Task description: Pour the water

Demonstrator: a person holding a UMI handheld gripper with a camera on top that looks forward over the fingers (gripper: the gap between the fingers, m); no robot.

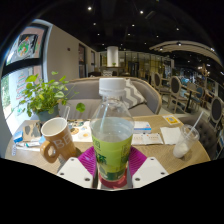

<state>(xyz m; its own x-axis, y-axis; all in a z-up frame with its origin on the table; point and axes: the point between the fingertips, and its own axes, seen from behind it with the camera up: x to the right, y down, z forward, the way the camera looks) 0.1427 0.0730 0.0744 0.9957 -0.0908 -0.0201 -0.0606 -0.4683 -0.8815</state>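
A clear plastic bottle [112, 128] with a white cap and a green label stands upright between my fingers, and my gripper [112, 166] is shut on its lower part. Both magenta pads [89, 161] press against the bottle's sides. The bottle holds pale greenish liquid up to about its shoulder. A brown mug [57, 140] with white lettering rests on the wooden table [160, 150] to the left of the bottle, its handle toward me. To the right stands a clear plastic cup [184, 143] with a straw.
A potted green plant [44, 97] stands behind the mug. Papers and a yellow note [172, 121] lie on the table beyond the bottle. A cushioned bench [95, 95] curves behind the table, with chairs [180, 90] further back to the right.
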